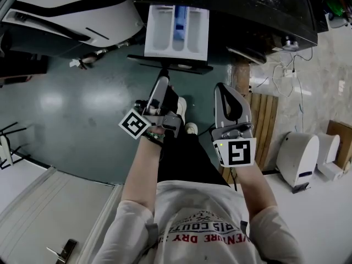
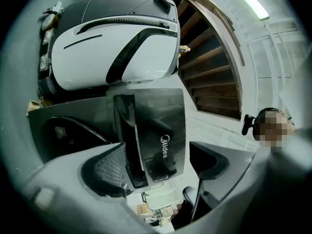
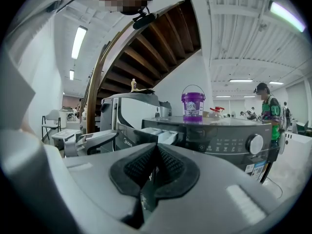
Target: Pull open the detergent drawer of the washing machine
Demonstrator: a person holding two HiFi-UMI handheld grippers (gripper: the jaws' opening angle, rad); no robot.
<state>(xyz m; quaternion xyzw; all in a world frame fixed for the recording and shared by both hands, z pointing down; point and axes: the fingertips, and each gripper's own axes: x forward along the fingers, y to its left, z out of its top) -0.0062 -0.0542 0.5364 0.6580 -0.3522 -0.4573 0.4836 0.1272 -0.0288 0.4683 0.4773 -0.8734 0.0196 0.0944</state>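
Observation:
The white detergent drawer (image 1: 176,31) stands pulled out of the dark washing machine (image 1: 247,10), its compartments showing from above. Its black front panel (image 1: 170,65) sits just beyond my left gripper (image 1: 163,75). In the left gripper view that panel (image 2: 163,130), with a brand logo on it, fills the gap ahead of the left gripper (image 2: 158,165), whose jaws stand wide open and touch nothing. My right gripper (image 1: 226,88) hangs to the right of the drawer, shut and empty. In the right gripper view its pads (image 3: 168,167) meet, with the drawer (image 3: 158,133) beyond.
A purple bucket (image 3: 193,103) stands on top of the washing machine, above its dial (image 3: 255,144). A white and black machine (image 1: 71,10) sits to the left. Wooden slats (image 1: 264,125) and white bins (image 1: 300,155) lie at the right. A person (image 3: 268,111) stands far off.

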